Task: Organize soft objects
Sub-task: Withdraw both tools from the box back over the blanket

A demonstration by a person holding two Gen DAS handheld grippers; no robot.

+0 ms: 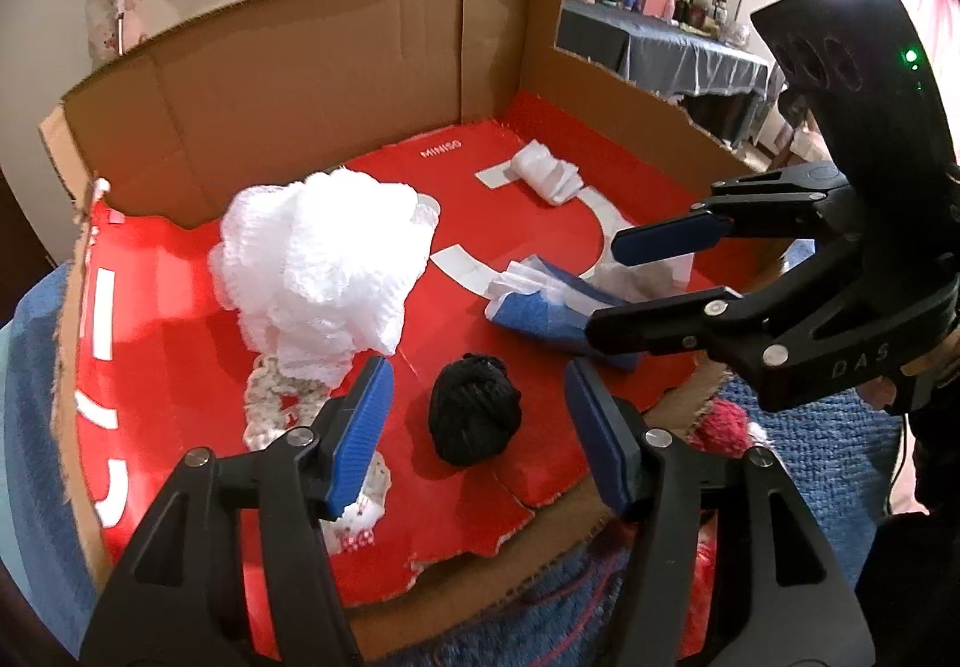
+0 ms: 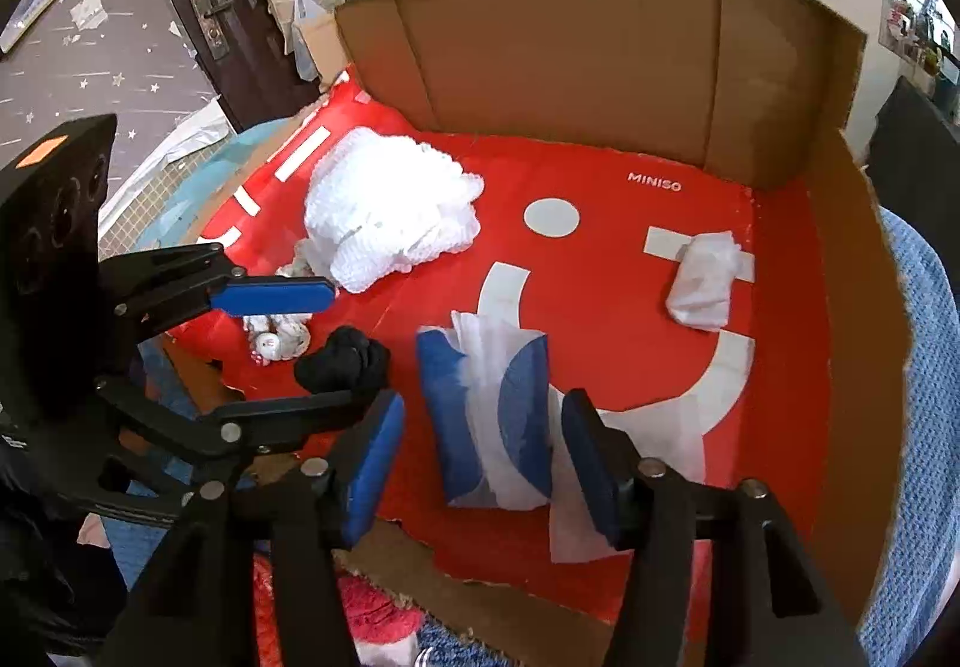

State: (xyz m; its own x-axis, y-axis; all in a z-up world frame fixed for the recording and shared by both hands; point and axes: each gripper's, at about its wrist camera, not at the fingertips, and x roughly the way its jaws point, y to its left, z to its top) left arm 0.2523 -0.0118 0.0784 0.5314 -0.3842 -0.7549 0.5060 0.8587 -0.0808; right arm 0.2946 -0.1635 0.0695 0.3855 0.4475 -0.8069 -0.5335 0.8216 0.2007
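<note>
Black bundle [image 1: 474, 415] at centre-low of the left wrist view, right between the two blue pads of the left tongs [image 1: 474, 427] and a little ahead of them, resting on the red sheet [image 1: 540, 199] that lines the cardboard box [image 1: 312, 85]. Left tongs roughly half open, pads clear of the bundle on both sides, nothing gripped. Roundish lump, no marked long axis, so approachable straight on. Blue-and-white tissue pack [image 2: 486, 421] in the lower middle of the right wrist view, long axis running away from the camera, lying between the pads of the right tongs [image 2: 480, 463]; right tongs likewise about half open, not pressing on it as far as can be told. Nearer by far to the bundle: left. Nearer to the pack: right. White knitted heap [image 1: 318, 271] at centre-left, apart from both; small white roll [image 1: 543, 178] toward the far wall. Likely next: a short, straight reach forward, no reorienting needed.
</note>
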